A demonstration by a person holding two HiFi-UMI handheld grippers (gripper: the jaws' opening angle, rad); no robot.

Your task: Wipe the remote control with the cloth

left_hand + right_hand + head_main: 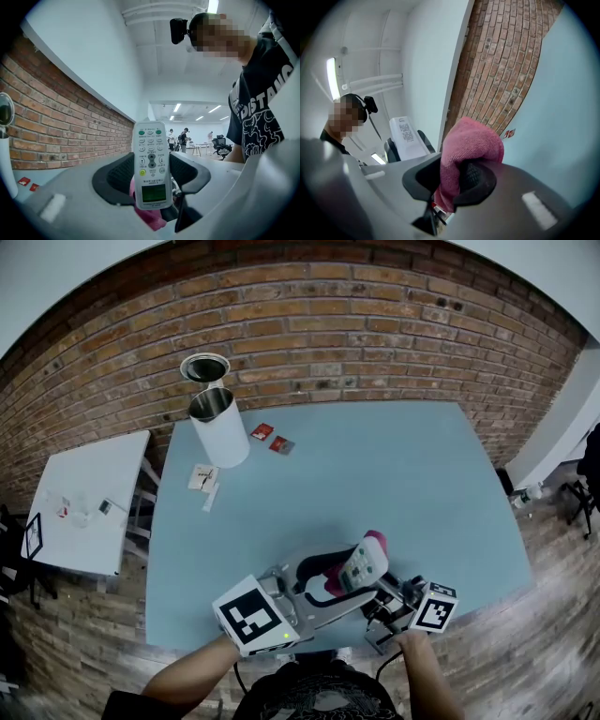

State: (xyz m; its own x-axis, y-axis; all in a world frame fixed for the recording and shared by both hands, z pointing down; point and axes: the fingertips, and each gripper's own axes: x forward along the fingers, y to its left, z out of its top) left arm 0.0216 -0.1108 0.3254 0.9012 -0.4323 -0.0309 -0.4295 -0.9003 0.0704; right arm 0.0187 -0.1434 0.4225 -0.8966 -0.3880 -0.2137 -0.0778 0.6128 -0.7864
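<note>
Apparently mid-wipe, the left claw [152,176] clamps the remote control [359,570] above the tabletop's [375,465] near edge, the right claw [450,180] pinches the pink cloth [471,140] at its back, and the button face seemingly remains to wipe.

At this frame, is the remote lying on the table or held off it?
Held off it. The remote stands clamped between the left gripper's jaws, above the table in the head view.
</note>
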